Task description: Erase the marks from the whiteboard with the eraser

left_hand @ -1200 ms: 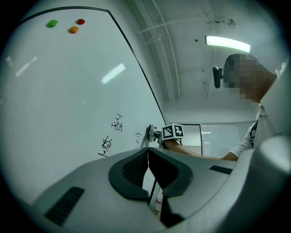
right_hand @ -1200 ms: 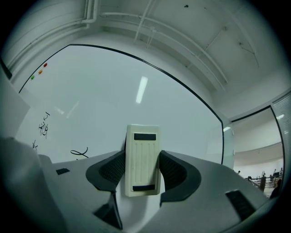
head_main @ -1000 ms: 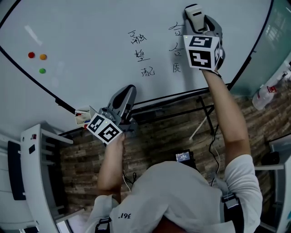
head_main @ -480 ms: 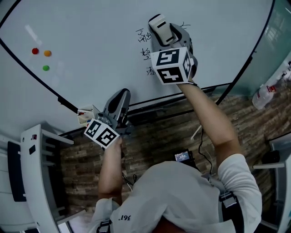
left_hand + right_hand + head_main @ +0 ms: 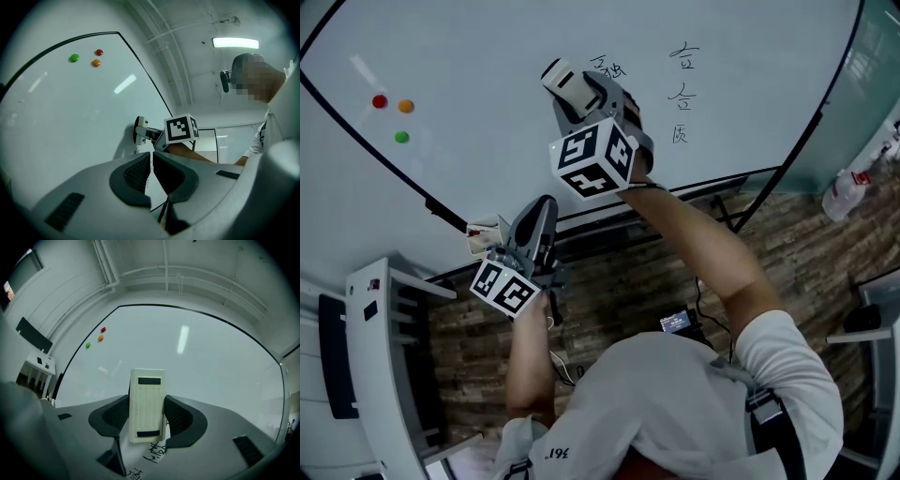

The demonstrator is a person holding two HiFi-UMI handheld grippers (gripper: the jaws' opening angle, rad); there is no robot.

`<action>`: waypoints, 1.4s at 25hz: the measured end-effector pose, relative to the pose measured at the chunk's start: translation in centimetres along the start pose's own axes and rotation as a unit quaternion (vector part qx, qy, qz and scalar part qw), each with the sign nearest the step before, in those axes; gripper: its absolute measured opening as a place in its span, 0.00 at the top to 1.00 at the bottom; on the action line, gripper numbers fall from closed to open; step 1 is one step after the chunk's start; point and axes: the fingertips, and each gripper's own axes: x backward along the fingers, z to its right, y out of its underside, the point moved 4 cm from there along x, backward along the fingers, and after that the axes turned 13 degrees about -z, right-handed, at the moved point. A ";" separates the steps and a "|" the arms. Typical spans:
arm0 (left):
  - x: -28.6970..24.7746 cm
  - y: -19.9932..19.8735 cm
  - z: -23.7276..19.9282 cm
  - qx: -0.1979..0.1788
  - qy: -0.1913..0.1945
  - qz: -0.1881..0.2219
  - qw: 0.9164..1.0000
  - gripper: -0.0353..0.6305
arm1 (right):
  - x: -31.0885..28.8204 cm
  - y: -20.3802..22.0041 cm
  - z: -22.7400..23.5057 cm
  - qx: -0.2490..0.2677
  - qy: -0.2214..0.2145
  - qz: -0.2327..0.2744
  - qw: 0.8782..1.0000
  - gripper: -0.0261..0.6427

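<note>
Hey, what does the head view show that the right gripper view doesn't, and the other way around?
Only the head view: the left hand-held gripper, shut and empty, near the board's lower edge; a spray bottle; the right-hand column of handwriting.
Only the right gripper view: ceiling pipes, and the eraser seen from its ribbed back, clamped in the right hand-held gripper.
Both: the whiteboard, its three coloured magnets, the eraser, and some writing beside it.
</note>
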 end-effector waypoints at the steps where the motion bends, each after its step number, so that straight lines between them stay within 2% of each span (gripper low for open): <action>1: 0.6 -0.1 -0.3 0.001 -0.002 0.001 1.000 0.94 | -0.2 -0.3 -0.9 0.004 -0.002 -0.002 1.000 0.59; 4: 2.6 -0.3 -1.0 0.001 -0.008 0.004 1.000 0.94 | -1.2 -0.7 -2.8 0.008 0.002 -0.013 1.000 0.59; 10: 4.5 -0.4 -1.8 0.004 -0.015 0.008 1.000 0.94 | -2.6 -0.5 -3.4 0.012 0.029 -0.037 0.999 0.59; 20: 1.7 0.3 -0.6 0.005 -0.004 0.000 1.000 0.94 | -2.5 0.8 -0.1 0.000 0.029 -0.045 0.999 0.59; 26: 1.3 0.4 -0.6 0.004 0.007 -0.004 1.000 0.94 | -2.2 0.7 0.2 0.002 0.031 -0.047 0.998 0.59; 35: -1.3 0.9 0.5 0.005 0.021 -0.010 1.000 0.94 | -1.5 2.4 3.9 -0.006 0.056 -0.052 0.997 0.59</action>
